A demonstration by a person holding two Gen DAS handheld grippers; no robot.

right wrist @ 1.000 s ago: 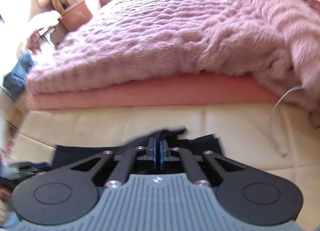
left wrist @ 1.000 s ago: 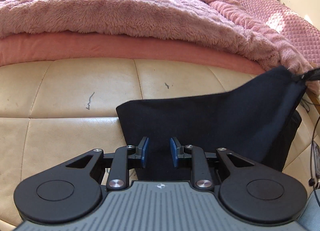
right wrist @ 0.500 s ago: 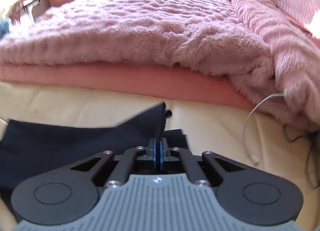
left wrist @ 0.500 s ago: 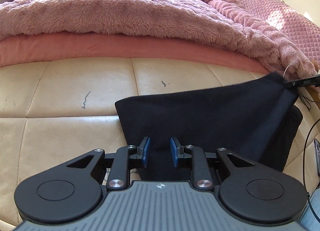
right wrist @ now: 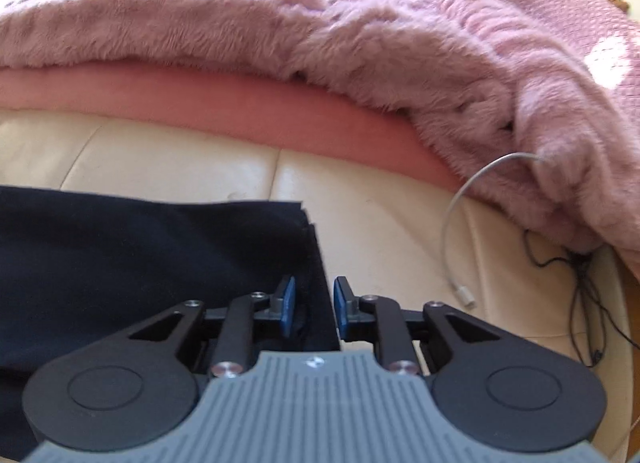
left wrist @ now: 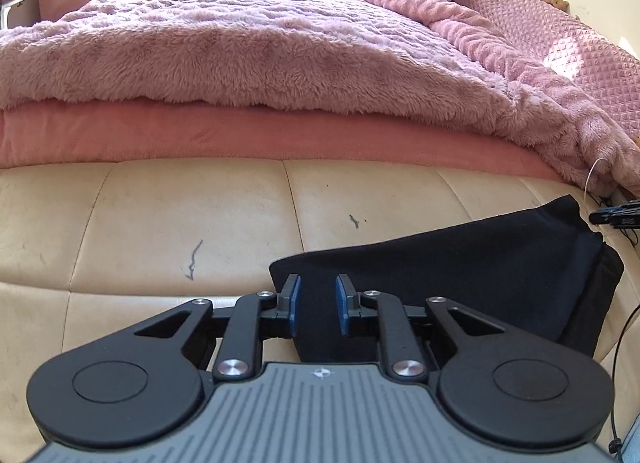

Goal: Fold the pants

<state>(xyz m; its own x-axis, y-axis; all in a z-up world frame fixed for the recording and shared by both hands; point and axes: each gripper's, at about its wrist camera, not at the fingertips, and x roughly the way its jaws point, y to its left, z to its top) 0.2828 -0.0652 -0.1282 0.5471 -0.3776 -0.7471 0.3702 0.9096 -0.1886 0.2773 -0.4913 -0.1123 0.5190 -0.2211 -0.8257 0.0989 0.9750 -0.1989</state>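
Note:
The dark navy pants (left wrist: 460,275) lie folded on the cream leather surface (left wrist: 160,223). In the left wrist view my left gripper (left wrist: 316,305) is open, its blue pads either side of the pants' left end. In the right wrist view the pants (right wrist: 140,255) lie flat at the left, their right edge running down between the fingers. My right gripper (right wrist: 314,305) is open over that right edge and holds nothing. The tips of the right gripper (left wrist: 616,217) show at the far right of the left wrist view, just past the pants' far corner.
A fluffy pink blanket (left wrist: 260,51) on a pink mattress (left wrist: 240,139) borders the far side of the cream surface. A white charging cable (right wrist: 456,223) and thin black wires (right wrist: 580,279) lie to the right. A quilted pink cushion (left wrist: 568,43) runs along the right wall.
My right gripper was shut on the pants' corner and held it up; it lowered the cloth to the right, then opened. The pants now lie flat. The left gripper stayed open in place.

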